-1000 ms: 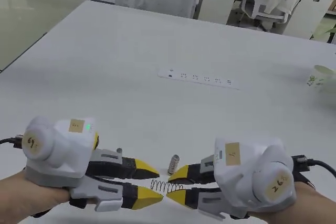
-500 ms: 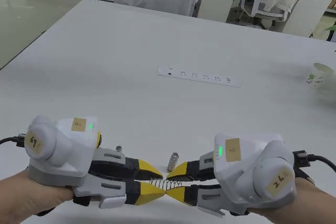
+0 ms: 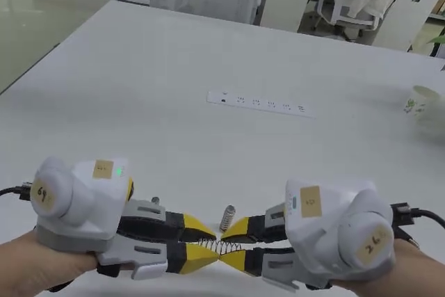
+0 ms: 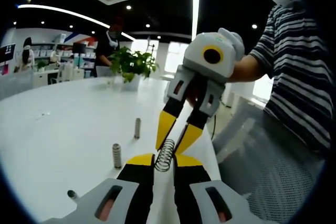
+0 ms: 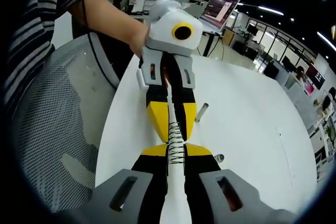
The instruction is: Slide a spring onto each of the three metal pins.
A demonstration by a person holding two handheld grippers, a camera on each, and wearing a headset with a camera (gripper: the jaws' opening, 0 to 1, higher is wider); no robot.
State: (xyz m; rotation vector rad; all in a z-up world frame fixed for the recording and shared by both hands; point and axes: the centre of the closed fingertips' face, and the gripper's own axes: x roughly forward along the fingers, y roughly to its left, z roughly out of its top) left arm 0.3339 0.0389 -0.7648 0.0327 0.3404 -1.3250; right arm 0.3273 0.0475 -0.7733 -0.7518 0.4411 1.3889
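Jaws nearly closed: left gripper (image 3: 214, 243) and right gripper (image 3: 224, 245) each pinch one spring (image 5: 176, 139) end, just before upright pin (image 3: 228, 218).

upright pin (image 3: 228, 218) just beyond jaws

White plastic power strip (image 3: 257, 103) lies mid-table on the white workbench (image 3: 139, 88); green-patterned paper cup (image 3: 419, 100) sits at its 3 o'clock, well apart.
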